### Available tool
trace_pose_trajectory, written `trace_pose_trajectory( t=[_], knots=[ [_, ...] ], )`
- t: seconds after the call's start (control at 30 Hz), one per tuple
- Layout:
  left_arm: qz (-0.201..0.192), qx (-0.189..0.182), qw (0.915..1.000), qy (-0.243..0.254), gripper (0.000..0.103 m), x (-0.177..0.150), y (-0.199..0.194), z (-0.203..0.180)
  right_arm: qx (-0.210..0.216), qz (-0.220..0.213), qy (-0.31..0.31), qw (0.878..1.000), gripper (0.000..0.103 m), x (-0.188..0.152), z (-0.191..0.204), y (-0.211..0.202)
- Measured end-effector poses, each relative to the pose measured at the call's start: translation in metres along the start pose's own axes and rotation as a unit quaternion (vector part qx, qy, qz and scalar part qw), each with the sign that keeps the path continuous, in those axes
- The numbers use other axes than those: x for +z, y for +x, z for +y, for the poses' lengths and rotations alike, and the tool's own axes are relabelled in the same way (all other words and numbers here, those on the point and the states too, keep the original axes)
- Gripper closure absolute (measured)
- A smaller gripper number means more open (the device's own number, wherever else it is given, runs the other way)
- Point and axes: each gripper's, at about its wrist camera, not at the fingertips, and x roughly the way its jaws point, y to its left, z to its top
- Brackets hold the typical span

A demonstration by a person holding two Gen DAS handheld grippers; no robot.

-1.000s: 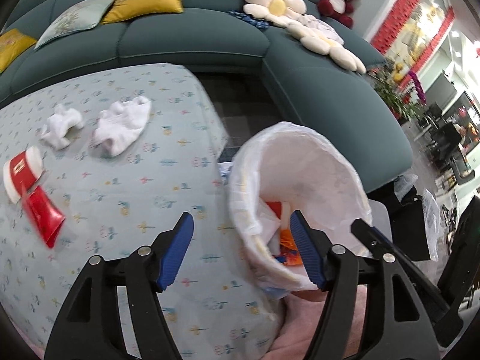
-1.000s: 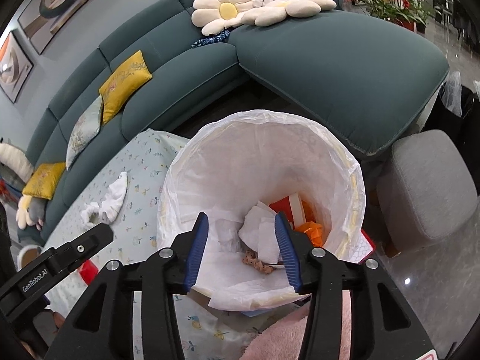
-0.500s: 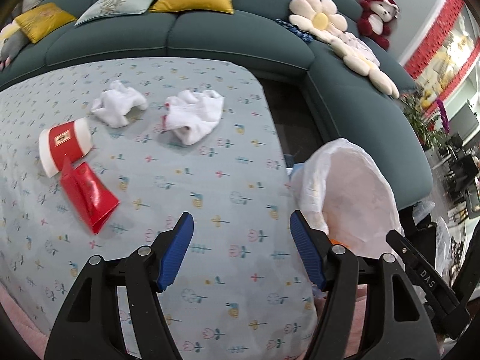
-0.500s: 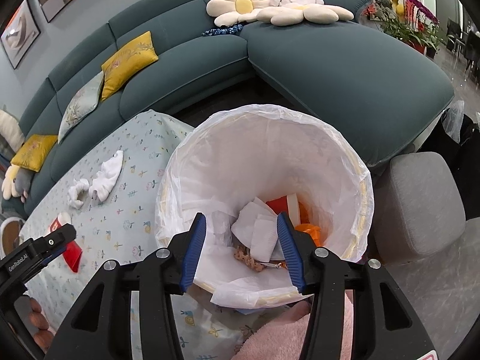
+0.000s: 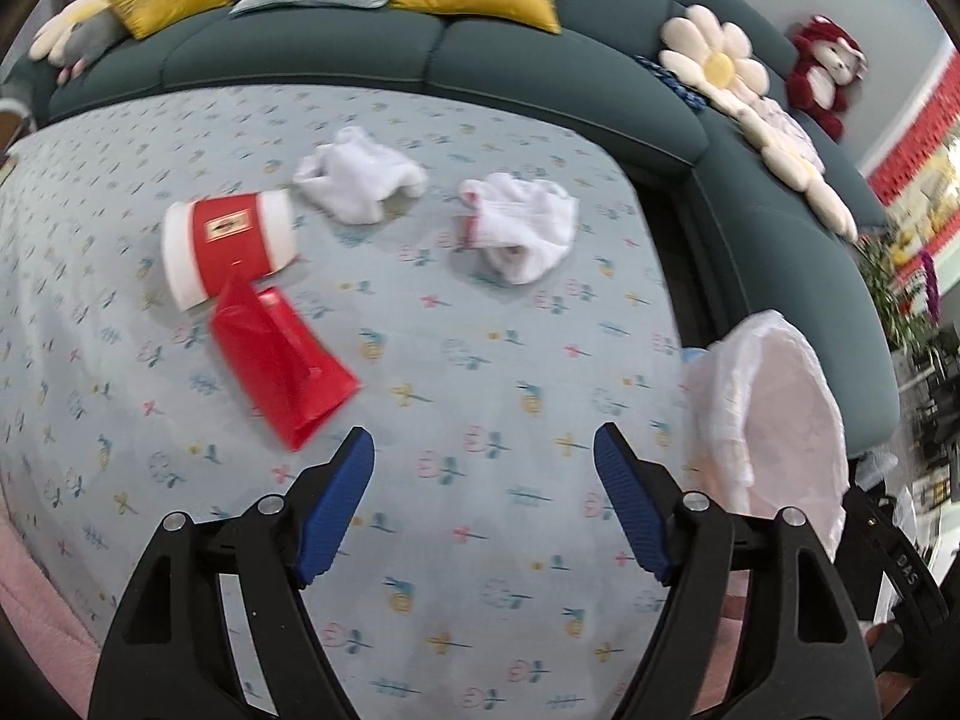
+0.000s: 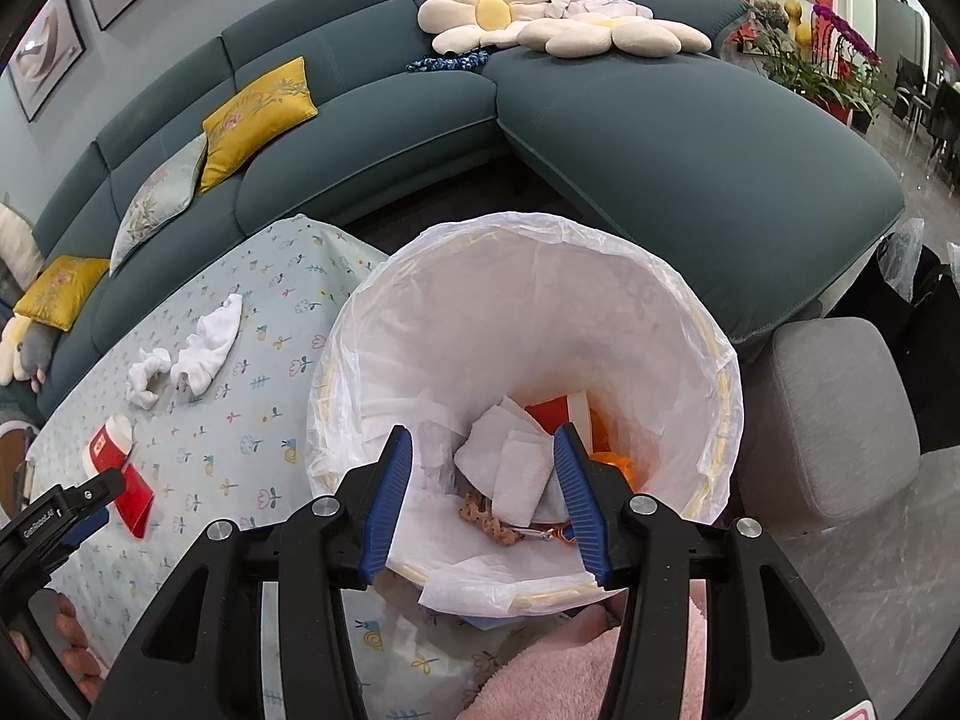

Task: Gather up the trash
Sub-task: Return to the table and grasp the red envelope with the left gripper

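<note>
red wrapper (image 5: 282,360): light, crinkly, maybe slippery; I'd pinch its near corner
left tongs (image 5: 483,492): spread, empty
right tongs (image 6: 483,495): spread over bin (image 6: 714,360)

On the tabletop (image 5: 480,372), a cup (image 5: 231,247) is laid touching a flattened packet (image 5: 282,369), with two crumpled cloths (image 5: 360,180) (image 5: 522,225) behind. The lined bin (image 6: 528,396), stuffed with paper scraps (image 6: 510,468), is parked off the right edge.

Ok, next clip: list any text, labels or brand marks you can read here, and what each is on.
"DAS": on the right gripper body, seen in the left wrist view.
"GenRobot.AI": on the left gripper body, seen in the right wrist view.
Label on the red-and-white paper cup: too blurred to read.
</note>
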Motion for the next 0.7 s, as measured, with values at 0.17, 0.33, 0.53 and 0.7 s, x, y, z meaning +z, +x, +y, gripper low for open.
trace_pose_trajectory(
  t=[0.17,0.33,0.53,0.7],
  knots=[
    [0.001,0.015,0.9997,-0.021,0.030,0.004,0.003,0.022,0.019,-0.003,-0.006,1.000,0.055,-0.001,0.016,-0.004],
    [0.004,0.034,0.9985,-0.043,0.023,0.006,0.011,0.041,0.063,0.008,-0.017,0.998,0.055,-0.010,0.050,-0.004],
    [0.009,0.054,0.9967,-0.060,0.016,0.010,0.025,0.060,0.099,0.022,-0.057,0.993,0.055,-0.017,0.104,0.001],
    [0.021,0.060,0.9957,-0.067,0.016,0.015,0.039,0.071,0.115,0.036,-0.069,0.990,0.055,-0.018,0.132,0.010]
  ],
)
